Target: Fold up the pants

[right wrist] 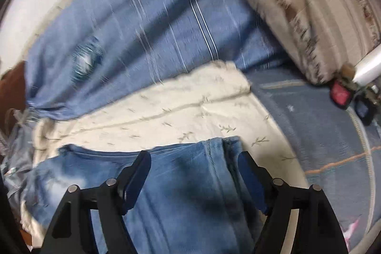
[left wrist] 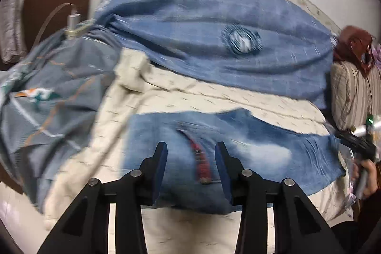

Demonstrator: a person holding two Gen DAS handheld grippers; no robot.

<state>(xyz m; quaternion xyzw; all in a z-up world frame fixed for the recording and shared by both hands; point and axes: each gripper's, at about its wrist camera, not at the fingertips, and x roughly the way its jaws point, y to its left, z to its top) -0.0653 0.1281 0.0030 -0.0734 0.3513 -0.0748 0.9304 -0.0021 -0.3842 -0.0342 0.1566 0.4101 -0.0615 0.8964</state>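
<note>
Blue faded jeans point(left wrist: 250, 146) lie flat on a cream patterned bedspread point(left wrist: 166, 92). A red strip point(left wrist: 201, 158) shows at a slit in the denim. My left gripper point(left wrist: 190, 149) is open just above the jeans, its jaws either side of the red strip. My right gripper point(right wrist: 194, 158) is open over the other end of the jeans point(right wrist: 185, 182), near a seam and the cloth's far edge. In the left wrist view the right gripper point(left wrist: 357, 142) shows at the far right, held in a hand.
A blue striped sheet point(left wrist: 214, 23) with a round emblem lies bunched behind the jeans. A grey patterned quilt point(left wrist: 54, 99) is at the left. A striped beige pillow point(right wrist: 309, 4) is at the right. A brown headboard point(left wrist: 54, 4) stands at the back left.
</note>
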